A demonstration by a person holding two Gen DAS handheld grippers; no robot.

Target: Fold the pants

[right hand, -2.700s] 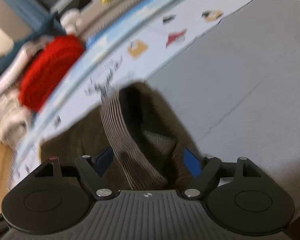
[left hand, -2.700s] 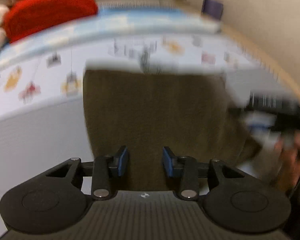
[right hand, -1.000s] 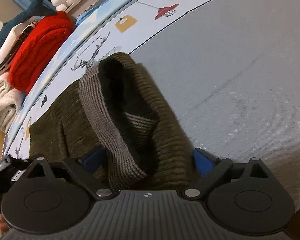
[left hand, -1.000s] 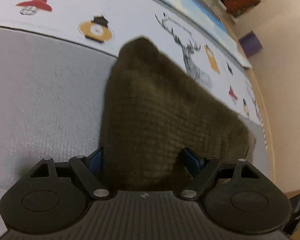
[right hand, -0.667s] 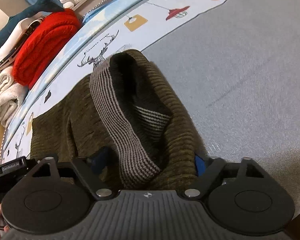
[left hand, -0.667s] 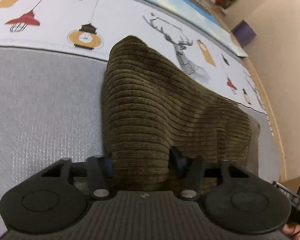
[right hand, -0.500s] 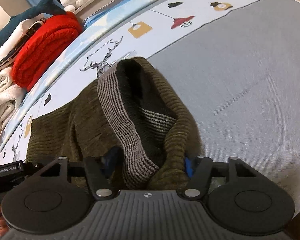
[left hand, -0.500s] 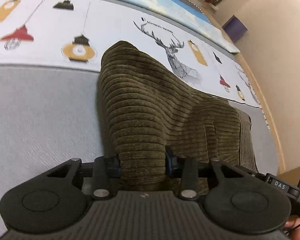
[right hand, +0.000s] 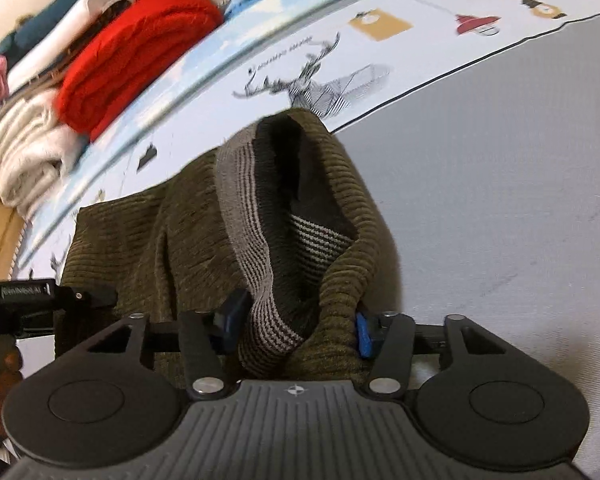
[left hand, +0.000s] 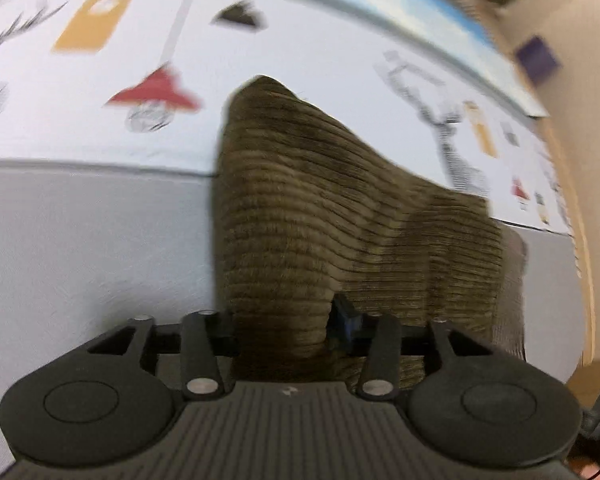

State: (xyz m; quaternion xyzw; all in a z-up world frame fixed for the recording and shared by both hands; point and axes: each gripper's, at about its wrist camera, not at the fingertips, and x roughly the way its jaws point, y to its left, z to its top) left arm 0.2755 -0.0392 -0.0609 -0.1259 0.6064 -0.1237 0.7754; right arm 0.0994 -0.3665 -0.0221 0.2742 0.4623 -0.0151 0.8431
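Note:
The olive corduroy pants [left hand: 320, 208] lie on the grey mat, bunched up toward both grippers. My left gripper [left hand: 282, 330] is shut on a thick fold of one end of the pants. My right gripper [right hand: 296, 328] is shut on the waist end of the pants [right hand: 140, 240], where the grey striped waistband [right hand: 244, 220] and dark lining gape open. The left gripper's body [right hand: 24, 300] shows at the left edge of the right wrist view.
The grey mat [right hand: 500, 200] borders a white printed sheet with lamps and a deer [right hand: 312, 76]. A red knit [right hand: 132, 52] and cream folded clothes [right hand: 20, 160] are stacked at the far left. A beige wall [left hand: 588, 120] rises on the right.
Both grippers went from open around the pants to shut on them. The cloth now rises toward the cameras, and the left view is blurred by motion.

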